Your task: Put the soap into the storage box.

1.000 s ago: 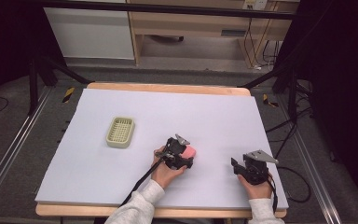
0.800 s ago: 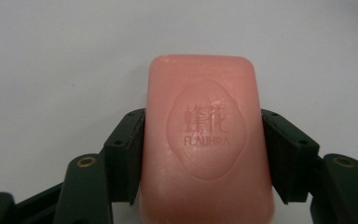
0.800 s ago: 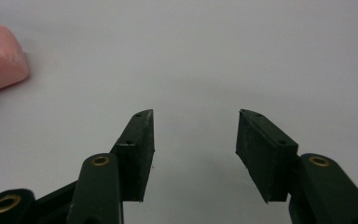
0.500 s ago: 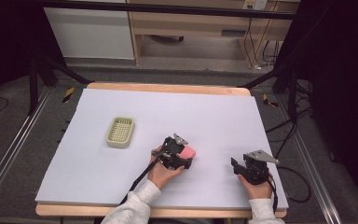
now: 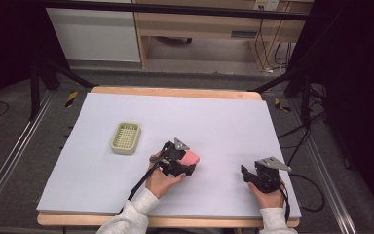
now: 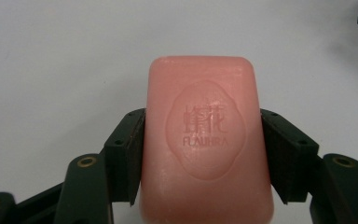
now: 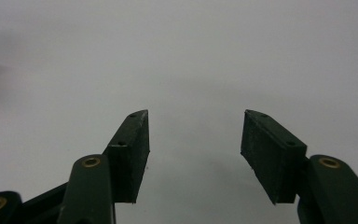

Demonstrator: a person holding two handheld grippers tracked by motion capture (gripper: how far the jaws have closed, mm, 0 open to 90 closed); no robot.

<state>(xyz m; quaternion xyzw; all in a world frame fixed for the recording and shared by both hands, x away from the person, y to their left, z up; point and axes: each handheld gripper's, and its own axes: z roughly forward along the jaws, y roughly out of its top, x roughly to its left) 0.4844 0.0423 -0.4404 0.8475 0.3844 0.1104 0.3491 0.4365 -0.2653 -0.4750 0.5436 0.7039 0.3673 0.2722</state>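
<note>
Nearest, the right gripper [image 5: 253,174] is held low over the white table sheet [image 5: 233,122], jaws spread apart with nothing between them. Just beyond, toward the middle, the left gripper [image 5: 187,163] is clamped on a pink rounded bar of soap [image 6: 205,140], pads pressed against both long sides, embossed face up. Farther left, a pale green ribbed plastic soap dish [image 5: 126,138] is seen, well apart from the soap.
</note>
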